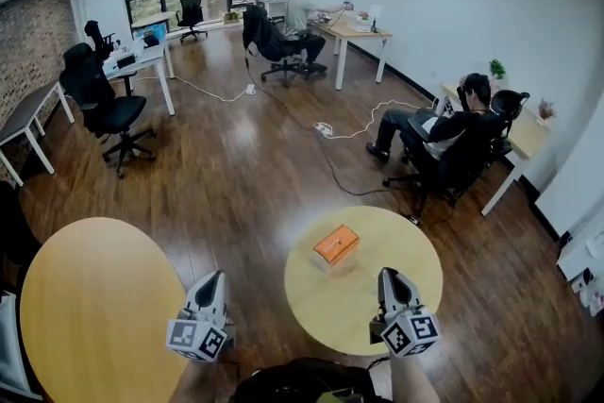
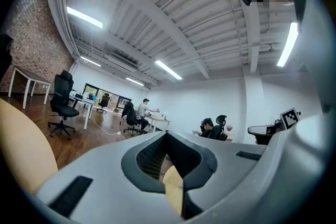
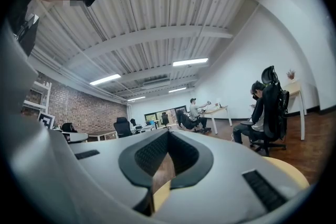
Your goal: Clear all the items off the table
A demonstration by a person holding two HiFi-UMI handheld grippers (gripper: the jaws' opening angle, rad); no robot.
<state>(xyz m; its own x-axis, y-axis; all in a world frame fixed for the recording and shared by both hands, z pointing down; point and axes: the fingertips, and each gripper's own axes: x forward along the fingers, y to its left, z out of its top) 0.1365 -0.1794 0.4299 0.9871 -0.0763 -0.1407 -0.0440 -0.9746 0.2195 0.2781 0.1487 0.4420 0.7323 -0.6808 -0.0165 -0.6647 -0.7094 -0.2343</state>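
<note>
An orange box (image 1: 336, 244) with a pale base lies on the small round wooden table (image 1: 396, 245), a little left of its middle. My right gripper (image 1: 390, 277) hovers over the table's near edge, to the right of the box and nearer me, shut with nothing in it. My left gripper (image 1: 213, 282) hangs over the floor between the two tables, left of the box, also shut and empty. In both gripper views the jaws tilt upward at the ceiling; the box is not in them. A sliver of table shows past the shut left gripper (image 2: 167, 134) and right gripper (image 3: 168, 132).
A larger round wooden table (image 1: 94, 316) fills the lower left. Two people sit on office chairs: one (image 1: 444, 132) just beyond the small table at the right, another (image 1: 302, 14) at a far desk. A black chair (image 1: 104, 104) and white desks stand at the left. Cables (image 1: 326, 132) run across the wooden floor.
</note>
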